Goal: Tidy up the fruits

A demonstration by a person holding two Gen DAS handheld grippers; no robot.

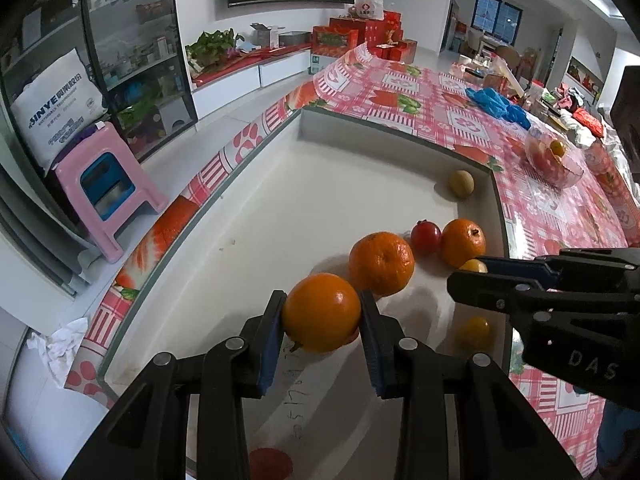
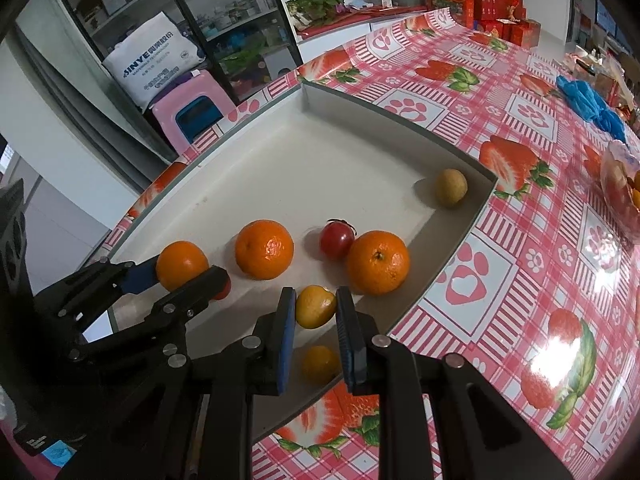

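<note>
Both of your grippers already have fruit in them, so the coming move turns on where the clear glass bowl (image 1: 554,162) lies: far and to the right of the white tray (image 1: 280,184), out on the strawberry tablecloth (image 1: 420,92), well apart from both hands. Your right gripper (image 2: 316,307) is the nearer one to it, working at the tray's right wall; its pads are pinched on a small yellow-orange fruit (image 2: 315,306), which looks lifted just above a similar small fruit (image 2: 320,364) on the tray floor. That fruit is slightly oval, its long axis running roughly across the jaws, stem dimple turned far-right. Your left gripper (image 1: 322,312) sits further left, clamped on a round orange (image 1: 322,312) with no real long axis; a stem shows at its lower near side. Left in the tray are two more oranges (image 1: 381,262), a small red tomato (image 1: 425,237) between them, and a greenish-brown fruit (image 1: 461,184) in the far right corner.
</note>
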